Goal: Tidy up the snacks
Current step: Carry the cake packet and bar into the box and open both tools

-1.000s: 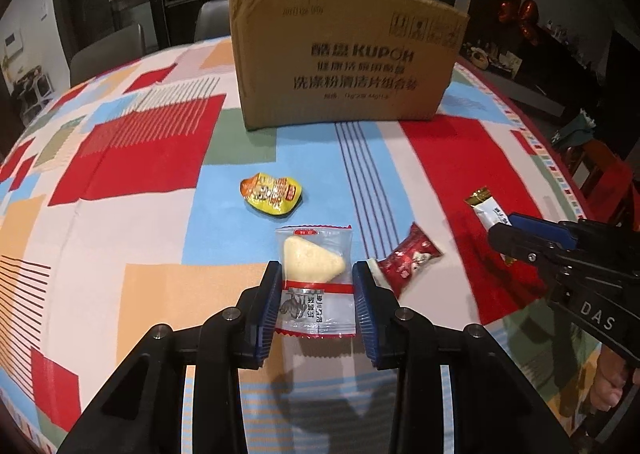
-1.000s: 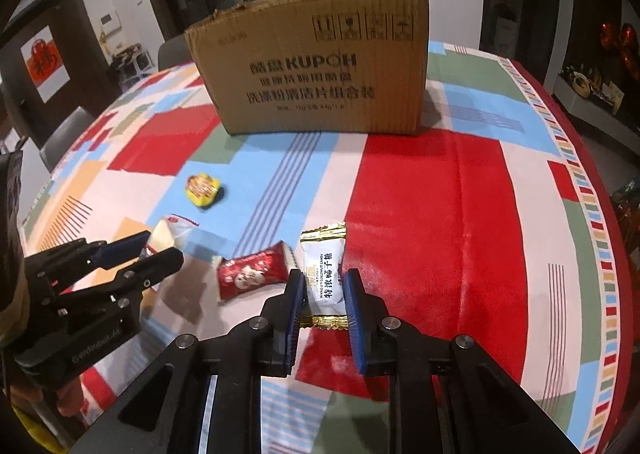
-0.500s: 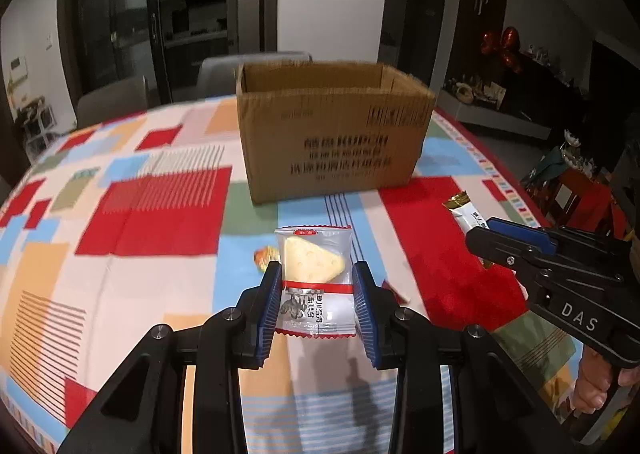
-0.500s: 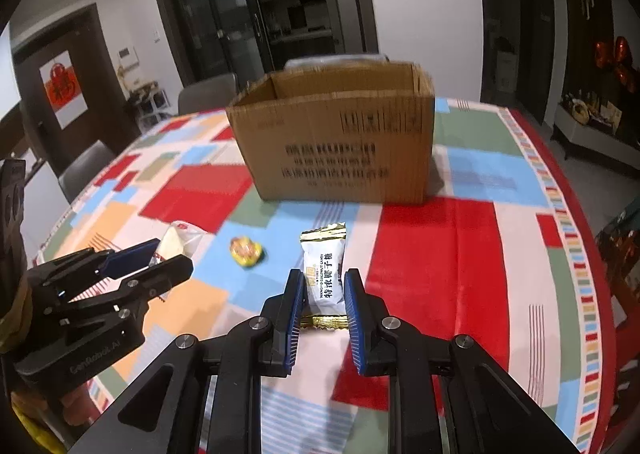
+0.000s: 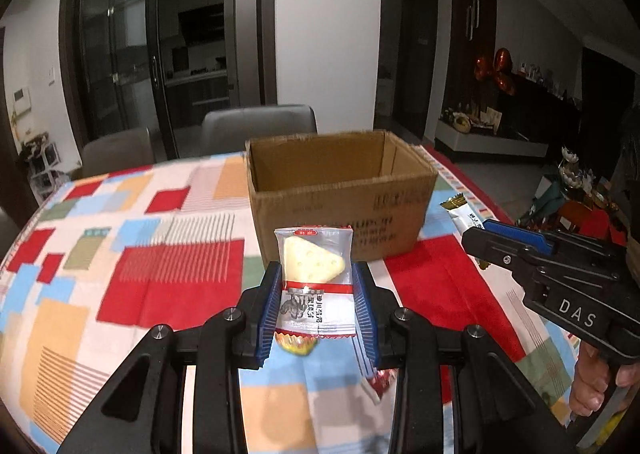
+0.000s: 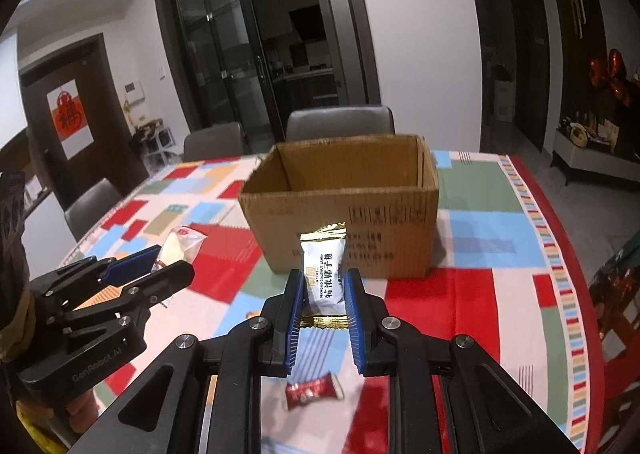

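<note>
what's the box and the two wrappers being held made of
Cardboard box: brown corrugated board, matte, fluting visible along its cut rim. Cheese snack packet: thin clear plastic film, glossy; the wedge shows through. Coconut candy wrapper: white plastic-looking film with shiny gold crimped ends, possibly foil.

Matt cardboard, glossy wrappers, patterned cloth

The open box is showing matt brown corrugated cardboard; the cheese-biscuit packet is gleaming as clear plastic film, the coconut candy as glossy white wrapper with gold foil ends; the tablecloth is looking like smooth printed cloth; both grippers are showing matt black plastic with ribbed blue pads.
</note>
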Demonstrator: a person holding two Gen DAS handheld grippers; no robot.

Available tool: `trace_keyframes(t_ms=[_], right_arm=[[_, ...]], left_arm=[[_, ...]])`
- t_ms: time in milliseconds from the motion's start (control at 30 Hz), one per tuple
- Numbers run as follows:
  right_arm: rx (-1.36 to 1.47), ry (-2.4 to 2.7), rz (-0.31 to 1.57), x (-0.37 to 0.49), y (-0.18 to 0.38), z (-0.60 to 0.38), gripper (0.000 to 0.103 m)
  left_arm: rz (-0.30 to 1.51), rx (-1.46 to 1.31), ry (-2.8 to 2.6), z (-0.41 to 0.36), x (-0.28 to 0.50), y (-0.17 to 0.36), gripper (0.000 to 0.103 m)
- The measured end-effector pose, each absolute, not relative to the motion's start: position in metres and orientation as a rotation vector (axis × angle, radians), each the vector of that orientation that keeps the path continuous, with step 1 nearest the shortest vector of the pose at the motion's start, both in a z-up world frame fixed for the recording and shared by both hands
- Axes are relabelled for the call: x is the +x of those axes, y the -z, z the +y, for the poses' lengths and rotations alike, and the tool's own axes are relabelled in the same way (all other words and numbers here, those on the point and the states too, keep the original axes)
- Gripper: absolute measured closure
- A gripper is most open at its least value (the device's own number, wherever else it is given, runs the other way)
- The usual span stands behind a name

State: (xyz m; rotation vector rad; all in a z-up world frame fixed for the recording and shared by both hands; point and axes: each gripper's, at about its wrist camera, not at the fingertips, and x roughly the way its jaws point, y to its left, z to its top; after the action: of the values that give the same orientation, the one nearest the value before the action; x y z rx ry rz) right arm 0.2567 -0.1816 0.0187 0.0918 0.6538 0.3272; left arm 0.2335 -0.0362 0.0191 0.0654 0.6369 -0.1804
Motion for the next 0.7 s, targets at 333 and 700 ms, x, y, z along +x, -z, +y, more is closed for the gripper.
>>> trace_keyframes(t_ms=[333, 700], right_arm=[[0.098, -0.32, 0.602, 0.29, -0.041, -0.177, 0.081], [0.09, -0.283, 0.602, 0.343, -0.05, -0.174, 0.081]], left_arm=[[0.6, 0.088, 0.196, -0.032, 0.27, -0.041, 0.068], [0.607, 0.12, 0.228, -0.031, 0.329, -0.051, 0.068]])
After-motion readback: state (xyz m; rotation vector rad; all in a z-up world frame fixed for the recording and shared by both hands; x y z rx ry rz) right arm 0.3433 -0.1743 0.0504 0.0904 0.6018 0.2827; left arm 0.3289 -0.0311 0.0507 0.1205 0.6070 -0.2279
